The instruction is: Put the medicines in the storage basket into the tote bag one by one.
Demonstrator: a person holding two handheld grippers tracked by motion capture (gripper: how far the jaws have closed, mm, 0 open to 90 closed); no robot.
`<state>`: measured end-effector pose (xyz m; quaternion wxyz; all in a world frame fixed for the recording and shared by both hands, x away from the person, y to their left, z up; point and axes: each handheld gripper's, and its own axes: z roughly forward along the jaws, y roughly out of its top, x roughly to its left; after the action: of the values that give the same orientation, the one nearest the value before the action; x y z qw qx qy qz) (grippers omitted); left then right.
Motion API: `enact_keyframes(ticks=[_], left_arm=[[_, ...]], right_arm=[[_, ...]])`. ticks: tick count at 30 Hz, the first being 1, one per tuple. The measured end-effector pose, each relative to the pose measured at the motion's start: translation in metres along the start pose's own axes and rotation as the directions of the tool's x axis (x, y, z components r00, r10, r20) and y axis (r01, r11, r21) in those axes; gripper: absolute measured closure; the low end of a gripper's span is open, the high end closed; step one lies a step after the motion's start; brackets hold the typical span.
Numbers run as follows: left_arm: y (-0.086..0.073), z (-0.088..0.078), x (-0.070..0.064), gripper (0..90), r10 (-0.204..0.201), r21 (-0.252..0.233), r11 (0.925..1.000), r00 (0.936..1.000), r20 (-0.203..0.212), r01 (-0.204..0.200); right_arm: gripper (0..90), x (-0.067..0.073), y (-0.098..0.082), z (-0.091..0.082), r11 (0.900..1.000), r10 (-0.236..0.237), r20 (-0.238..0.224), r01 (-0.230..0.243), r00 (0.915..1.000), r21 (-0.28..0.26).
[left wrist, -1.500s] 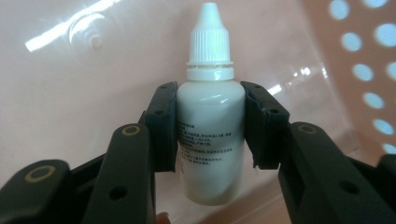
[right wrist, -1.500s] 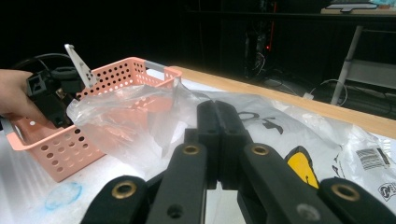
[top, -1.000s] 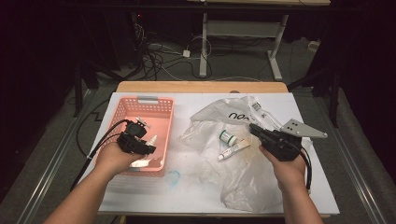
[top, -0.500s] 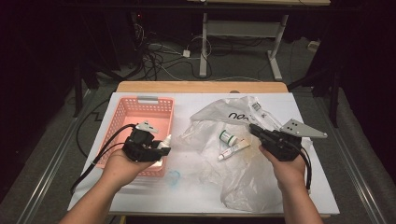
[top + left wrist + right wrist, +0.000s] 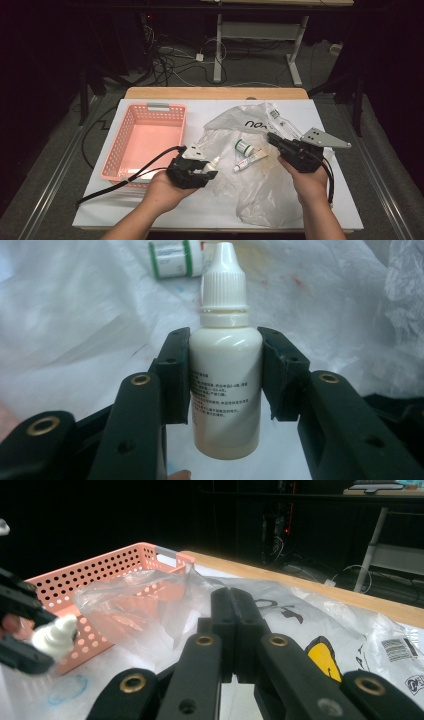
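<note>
One dropper bottle (image 5: pixel 226 365) — cap away from left gripper (image 5: pixel 226 375), toward plastic bag (image 5: pixel 90 315).

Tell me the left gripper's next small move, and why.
Probably carry the dropper bottle on into the plastic bag. The left gripper grips it at the bag's edge, and the right gripper pinches the film, apparently holding the bag up.

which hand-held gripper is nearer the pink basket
Left. The left hand-held gripper, shut on a dropper bottle, sits just beside the pink basket; the right hand-held gripper is across the plastic bag.
</note>
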<state>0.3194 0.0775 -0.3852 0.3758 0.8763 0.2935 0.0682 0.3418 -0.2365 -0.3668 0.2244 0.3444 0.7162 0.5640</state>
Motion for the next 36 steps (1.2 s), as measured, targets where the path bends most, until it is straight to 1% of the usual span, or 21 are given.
enact_keyframes(ticks=[3,4,5,6,7,8,9,13,14,15,18,19,21,24,26,28,29,30,32,33,36], left_arm=[[0.007,0.017,-0.004,58.5,0.003,-0.017,0.9999,0.9998,0.02,-0.002],[0.01,0.026,-0.004,58.5,-0.005,-0.025,0.9997,0.9994,0.035,0.006],[0.012,0.031,-0.004,58.6,-0.006,-0.025,0.9997,0.9992,0.04,0.007],[0.016,0.04,-0.005,58.6,0.0,-0.025,0.9997,0.9994,0.033,0.001],[0.019,0.047,-0.005,58.5,-0.003,-0.029,0.9996,0.9992,0.039,0.004],[0.023,0.055,-0.003,58.5,-0.005,-0.034,0.9994,0.9993,0.036,0.006],[0.026,0.063,-0.001,58.5,-0.008,-0.041,0.9991,0.9998,0.016,0.009],[0.035,0.093,0.013,58.5,-0.052,-0.062,0.9967,0.9986,0.007,0.052],[0.036,0.099,0.016,58.5,-0.052,-0.061,0.9967,0.9986,-0.001,0.052],[0.038,0.105,0.019,58.5,-0.066,-0.07,0.9954,0.9977,-0.011,0.065],[0.043,0.119,0.027,58.5,-0.061,-0.053,0.997,0.9946,-0.084,0.057],[0.043,0.121,0.03,58.5,-0.062,-0.054,0.9969,0.9934,-0.097,0.057],[0.044,0.127,0.039,58.5,-0.098,-0.057,0.9942,0.9886,-0.115,0.091],[0.043,0.135,0.051,58.4,-0.134,-0.045,0.9906,0.9849,-0.11,0.129],[0.042,0.14,0.055,58.4,-0.15,-0.052,0.9881,0.9819,-0.115,0.145],[0.041,0.142,0.056,58.1,-0.159,-0.059,0.9864,0.9809,-0.112,0.153],[0.041,0.142,0.056,57.9,-0.159,-0.06,0.9864,0.9812,-0.11,0.153],[0.041,0.141,0.055,56.5,-0.149,-0.062,0.9878,0.9836,-0.102,0.143],[0.041,0.137,0.051,44.5,-0.129,-0.058,0.9907,0.9868,-0.098,0.123],[0.041,0.133,0.046,41.4,-0.11,-0.059,0.9928,0.9894,-0.095,0.104],[0.04,0.123,0.036,36.0,-0.069,-0.055,0.9965,0.992,-0.106,0.063]], right_arm=[[90.0,0.0,0.0,0.0,1.0,0.001,0.002,-0.001,1.0,0.001],[90.0,0.0,0.0,0.0,1.0,-0.001,0.003,0.001,1.0,0.001],[90.0,0.0,0.0,0.0,1.0,-0.001,0.003,0.001,1.0,0.001],[90.0,0.0,0.0,0.0,1.0,0.0,0.001,0.0,1.0,0.0],[90.0,0.0,0.0,0.0,1.0,0.002,0.0,-0.002,1.0,0.001],[90.0,0.0,0.0,0.0,1.0,-0.001,0.0,0.001,1.0,0.0],[90.0,0.0,0.0,0.0,1.0,0.001,0.0,-0.001,1.0,0.001],[90.0,0.0,0.0,0.0,1.0,-0.003,-0.002,0.003,1.0,0.002],[90.0,0.0,-0.001,0.001,1.0,-0.001,-0.004,0.001,1.0,0.003],[90.0,0.0,-0.001,0.001,1.0,0.004,-0.006,-0.004,1.0,0.004],[90.0,-0.001,-0.001,0.001,1.0,0.001,-0.003,-0.001,1.0,0.003],[90.0,-0.001,-0.001,0.001,1.0,0.004,-0.004,-0.004,1.0,0.003],[90.0,-0.001,-0.001,0.001,1.0,0.006,-0.004,-0.006,1.0,0.002],[90.0,-0.001,-0.002,0.001,1.0,0.006,-0.007,-0.006,1.0,0.002],[90.0,-0.001,-0.002,0.002,1.0,0.003,-0.008,-0.003,1.0,0.002],[90.0,-0.001,-0.002,0.002,1.0,0.003,-0.006,-0.003,1.0,0.003],[90.0,-0.001,-0.002,0.002,1.0,0.006,-0.007,-0.006,1.0,0.005],[90.0,-0.001,-0.002,0.002,1.0,0.006,-0.006,-0.006,1.0,0.006],[90.0,-0.002,-0.003,0.003,1.0,0.003,-0.006,-0.003,1.0,0.006],[90.0,-0.002,-0.003,0.003,1.0,0.009,-0.007,-0.009,0.9999,0.006],[90.0,-0.002,-0.004,0.004,1.0,0.006,-0.007,-0.006,1.0,0.012]])
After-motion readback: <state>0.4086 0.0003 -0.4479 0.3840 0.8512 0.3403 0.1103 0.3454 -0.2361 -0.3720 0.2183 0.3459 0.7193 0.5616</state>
